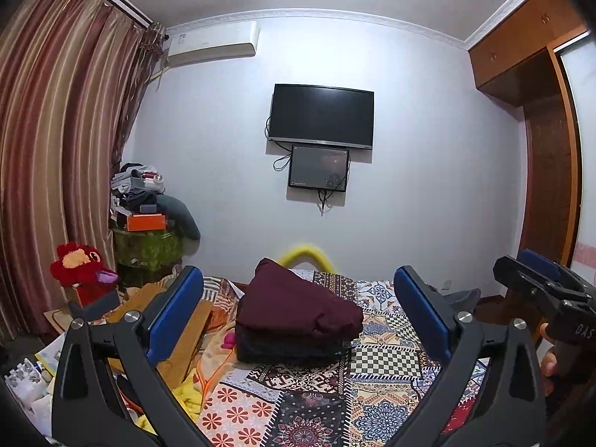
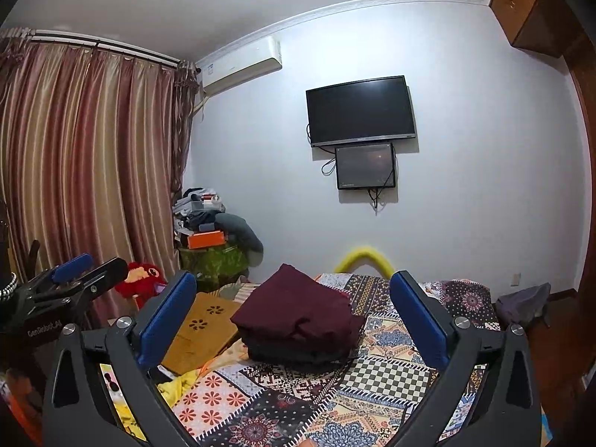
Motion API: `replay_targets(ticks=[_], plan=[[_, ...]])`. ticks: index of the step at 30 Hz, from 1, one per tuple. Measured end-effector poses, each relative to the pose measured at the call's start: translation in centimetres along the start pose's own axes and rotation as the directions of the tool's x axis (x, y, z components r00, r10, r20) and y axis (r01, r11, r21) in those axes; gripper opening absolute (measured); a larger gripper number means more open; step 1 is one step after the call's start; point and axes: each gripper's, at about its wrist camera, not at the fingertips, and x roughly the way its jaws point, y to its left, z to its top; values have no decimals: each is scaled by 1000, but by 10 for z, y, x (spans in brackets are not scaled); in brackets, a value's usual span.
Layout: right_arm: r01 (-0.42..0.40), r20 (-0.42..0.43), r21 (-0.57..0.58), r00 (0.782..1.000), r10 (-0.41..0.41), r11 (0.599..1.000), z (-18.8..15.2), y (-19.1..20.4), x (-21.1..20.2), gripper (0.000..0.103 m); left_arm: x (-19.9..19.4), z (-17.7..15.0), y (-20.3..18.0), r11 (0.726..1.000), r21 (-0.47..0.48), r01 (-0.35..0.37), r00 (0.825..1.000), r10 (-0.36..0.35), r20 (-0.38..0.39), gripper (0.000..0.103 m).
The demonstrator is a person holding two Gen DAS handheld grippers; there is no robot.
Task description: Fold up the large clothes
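Note:
A folded maroon garment (image 1: 298, 305) lies on top of a folded dark garment (image 1: 290, 350), stacked on the patterned bedspread (image 1: 316, 402). The same stack, the maroon garment (image 2: 298, 313) over the dark one (image 2: 298, 354), shows in the right wrist view on the bedspread (image 2: 260, 402). My left gripper (image 1: 298, 298) is open, held level well short of the stack with nothing between its blue pads. My right gripper (image 2: 294, 301) is open too, likewise back from the stack and empty. Each gripper shows at the edge of the other's view: the right gripper (image 1: 540, 279) and the left gripper (image 2: 85, 272).
A brown board (image 2: 201, 331) lies left of the stack beside yellow cloth (image 2: 175, 387). A red plush toy (image 1: 82, 264) and a cluttered pile (image 1: 145, 205) stand by the striped curtain (image 1: 56, 149). A TV (image 1: 322, 115) hangs on the far wall; a wooden wardrobe (image 1: 547, 149) is at right.

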Motion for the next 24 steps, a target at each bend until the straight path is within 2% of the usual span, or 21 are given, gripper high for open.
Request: replay_targets(ticks=[24], plan=[[-11, -43, 37, 999, 13, 999, -3, -7, 3, 103, 8, -6, -7, 1000, 0, -2, 1000, 2, -19, 103]])
